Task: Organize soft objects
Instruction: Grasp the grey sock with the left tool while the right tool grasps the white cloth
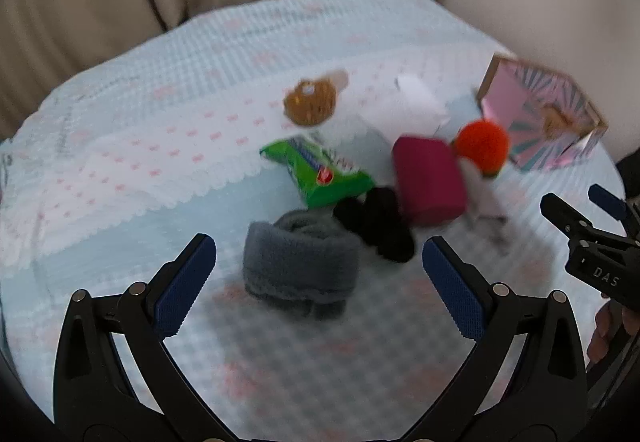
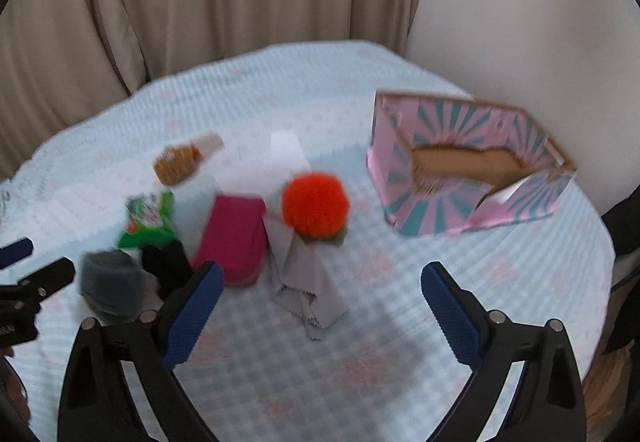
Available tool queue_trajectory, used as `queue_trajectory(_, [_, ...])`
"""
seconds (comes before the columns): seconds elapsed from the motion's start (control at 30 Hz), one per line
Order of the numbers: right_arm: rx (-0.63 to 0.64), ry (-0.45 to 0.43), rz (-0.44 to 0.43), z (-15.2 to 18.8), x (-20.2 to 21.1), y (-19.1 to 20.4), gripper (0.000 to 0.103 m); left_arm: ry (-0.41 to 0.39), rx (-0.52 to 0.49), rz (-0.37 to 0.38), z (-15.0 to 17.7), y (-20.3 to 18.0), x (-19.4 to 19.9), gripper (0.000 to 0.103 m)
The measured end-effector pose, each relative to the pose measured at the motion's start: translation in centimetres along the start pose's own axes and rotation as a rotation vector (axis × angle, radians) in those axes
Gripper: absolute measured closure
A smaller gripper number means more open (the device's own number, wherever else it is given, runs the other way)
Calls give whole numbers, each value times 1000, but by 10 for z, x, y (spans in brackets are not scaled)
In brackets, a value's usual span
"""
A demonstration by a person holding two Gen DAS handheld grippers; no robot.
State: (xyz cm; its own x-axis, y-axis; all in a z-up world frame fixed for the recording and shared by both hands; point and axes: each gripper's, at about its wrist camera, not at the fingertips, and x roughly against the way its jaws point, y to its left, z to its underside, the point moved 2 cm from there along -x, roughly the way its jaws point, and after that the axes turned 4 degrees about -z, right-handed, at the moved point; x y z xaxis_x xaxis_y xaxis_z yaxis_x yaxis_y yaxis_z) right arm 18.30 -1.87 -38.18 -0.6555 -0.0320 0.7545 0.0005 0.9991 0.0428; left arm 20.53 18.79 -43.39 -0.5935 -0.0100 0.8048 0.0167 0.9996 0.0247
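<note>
Two open grippers hover over a cloth-covered desk of scattered soft things; sorting looks barely begun.

Nearest, the left gripper has its jaws wide and empty, framing a rolled grey sock that lies just ahead. The right gripper, jaws also wide and empty, points toward a grey cloth. Beyond lie a black sock, a magenta block, a green packet, an orange pompom and a brown knitted piece. Farthest, at the right, the pink patterned box stands open and appears empty, so seemingly everything is left to put away.
</note>
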Motion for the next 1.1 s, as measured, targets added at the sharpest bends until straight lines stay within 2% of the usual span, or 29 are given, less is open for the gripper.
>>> queue_trajectory(0.1, [16,34,3,17,-38,-2,7,36,-21,7,12,0,-32,1])
queue_trajectory(0.27, [44,96,-38,36,-93,-3,21,86,-28,-3,24,-2,-72,3])
queue_trajectory(0.43, [99,110,-78,36,-120,5,37,92,-20,-40,20,2,-96,3])
queue_trajectory(0.5, [109,102,-89,33,-127,8,40,113,-12,-55,17,5,-103,16])
queue_trajectory(0.57, [117,93,-100,29,-129,10,50,135,-2,-67,16,10,-111,24])
queue_trajectory(0.67, [127,88,-119,23,-132,13,63,129,33,-40,12,16,-114,33])
queue_trajectory(0.8, [129,85,-116,20,-132,11,78,116,23,-47,10,15,-110,49])
queue_trajectory(0.87, [127,86,-109,18,-131,9,87,121,24,-52,10,15,-108,52])
queue_trajectory(0.93, [125,87,-109,17,-130,7,91,132,35,-51,8,17,-106,53])
queue_trajectory(1.1, [108,71,-110,10,-119,6,93,120,41,-38,4,18,-92,56])
